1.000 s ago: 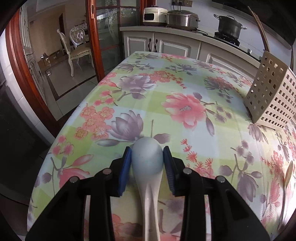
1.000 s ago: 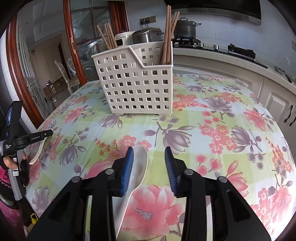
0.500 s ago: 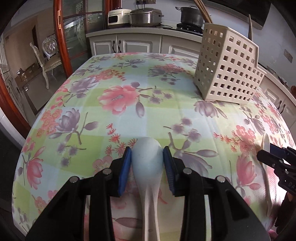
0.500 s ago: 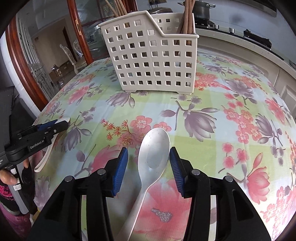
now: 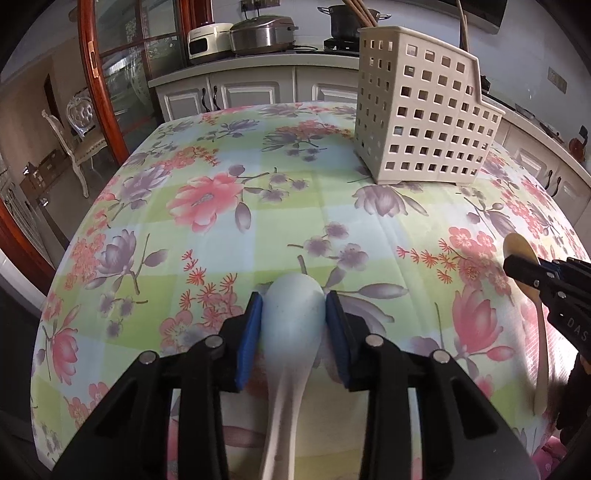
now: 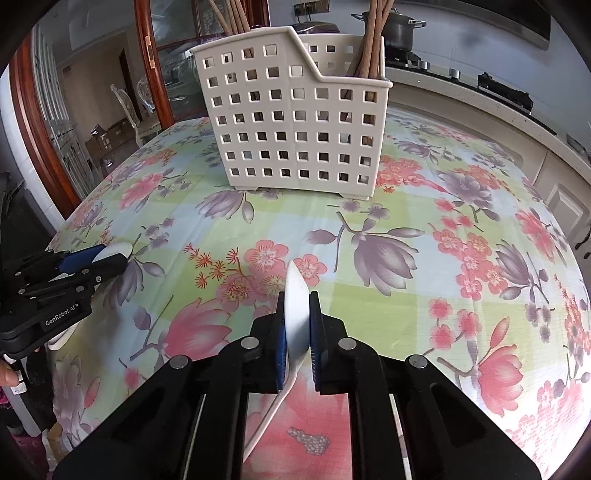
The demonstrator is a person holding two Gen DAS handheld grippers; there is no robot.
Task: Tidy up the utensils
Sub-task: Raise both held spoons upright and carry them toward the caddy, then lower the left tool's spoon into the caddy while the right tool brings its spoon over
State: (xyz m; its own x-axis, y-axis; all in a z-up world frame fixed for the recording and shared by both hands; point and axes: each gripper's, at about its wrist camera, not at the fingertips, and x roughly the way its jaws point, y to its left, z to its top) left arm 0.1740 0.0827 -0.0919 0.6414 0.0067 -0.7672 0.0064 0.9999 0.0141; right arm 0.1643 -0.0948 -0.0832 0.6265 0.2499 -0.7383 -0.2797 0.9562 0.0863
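Right gripper (image 6: 297,325), lower centre, has just clamped a white plastic spoon (image 6: 295,306) tipped on edge; it may twist free. Left gripper (image 5: 293,325) grips a pale spoon (image 5: 291,317). Perforated cream basket (image 6: 295,125) stands upper centre.

Ahead of the tool, past the floral tablecloth (image 5: 207,236), a white cabinet run (image 5: 236,96) carries a countertop with a rice cooker (image 5: 207,40) and a steel pot (image 6: 397,27). Off to the left a red wooden door frame (image 5: 98,85) with glass panels opens onto a further room, where an ornate pale chair (image 5: 74,140) stands on a shiny floor in daylight
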